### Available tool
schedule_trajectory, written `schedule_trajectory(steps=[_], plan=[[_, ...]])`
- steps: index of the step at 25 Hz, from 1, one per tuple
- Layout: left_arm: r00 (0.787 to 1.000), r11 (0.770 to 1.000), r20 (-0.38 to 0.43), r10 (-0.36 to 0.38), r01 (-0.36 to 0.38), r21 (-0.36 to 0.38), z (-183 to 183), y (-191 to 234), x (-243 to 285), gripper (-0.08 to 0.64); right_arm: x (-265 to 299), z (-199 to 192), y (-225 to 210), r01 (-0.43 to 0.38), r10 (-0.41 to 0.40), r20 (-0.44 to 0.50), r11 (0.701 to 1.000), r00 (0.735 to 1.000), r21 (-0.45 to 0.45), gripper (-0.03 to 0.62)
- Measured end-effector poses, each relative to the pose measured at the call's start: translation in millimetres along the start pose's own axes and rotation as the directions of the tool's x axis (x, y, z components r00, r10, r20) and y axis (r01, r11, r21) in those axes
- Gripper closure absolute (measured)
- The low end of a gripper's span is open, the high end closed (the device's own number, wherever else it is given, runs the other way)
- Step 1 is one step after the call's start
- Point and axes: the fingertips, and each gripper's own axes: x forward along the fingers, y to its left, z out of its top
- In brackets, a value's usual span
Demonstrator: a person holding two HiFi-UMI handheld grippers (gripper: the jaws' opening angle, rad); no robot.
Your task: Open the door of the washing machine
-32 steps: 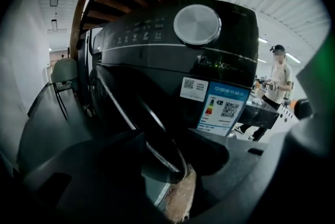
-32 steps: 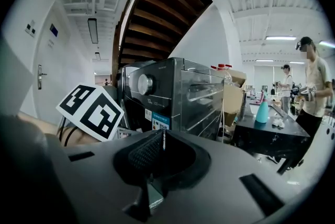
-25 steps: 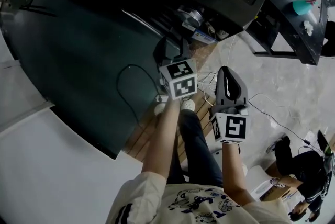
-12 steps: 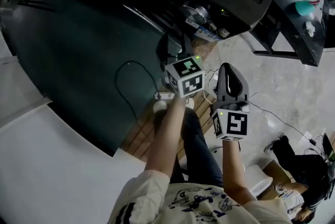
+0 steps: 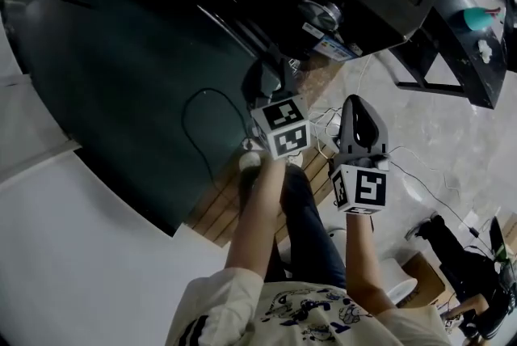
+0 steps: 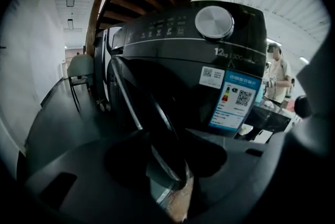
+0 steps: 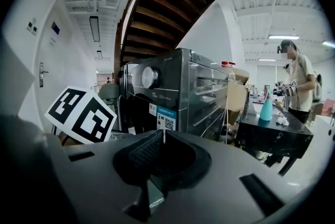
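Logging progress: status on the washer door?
Left hand-held gripper jaws just closing, washing machine door edge between them. Right hand-held gripper shut, empty. Nothing visibly in the way.

Left tongs (image 5: 273, 69) apart, just closing in; right tongs (image 5: 357, 106) together

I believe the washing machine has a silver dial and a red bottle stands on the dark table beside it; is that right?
Not quite: the bottle is teal, not red, as the right gripper view shows; the silver dial and dark table are as stated.
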Motion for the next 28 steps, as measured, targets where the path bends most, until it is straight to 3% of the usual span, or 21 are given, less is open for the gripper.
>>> schedule_trajectory(steps=[10, 13, 20, 28], plan=[[0.999, 0.999, 0.013, -0.031, 0.031, 0.029, -17.2, 34.6, -26.8, 0.385, 3.0, 5.4, 44.2, -0.052, 0.052, 0.008, 0.999, 0.999, -0.017, 0.568], [0.999, 0.999, 0.016, -0.035, 0.035, 0.005, -25.1, 53.4, -35.6, 0.385, 3.9, 6.4, 61.7, -0.068, 0.068, 0.009, 0.997, 0.998, -0.022, 0.568], [0.999, 0.999, 0.015, 0.034, -0.034, -0.015, -43.6, 113.9, -57.6, 0.414, 5.2, 9.5, 103.5, -0.111, 0.112, 0.015, 0.993, 0.994, -0.044, 0.568], [0.998, 0.998, 0.027, 0.057, -0.057, -0.017, -60.2, 182.9, -88.7, 0.438, 2.4, 12.9, 162.7, -0.148, 0.149, 0.016, 0.987, 0.989, -0.063, 0.568]])
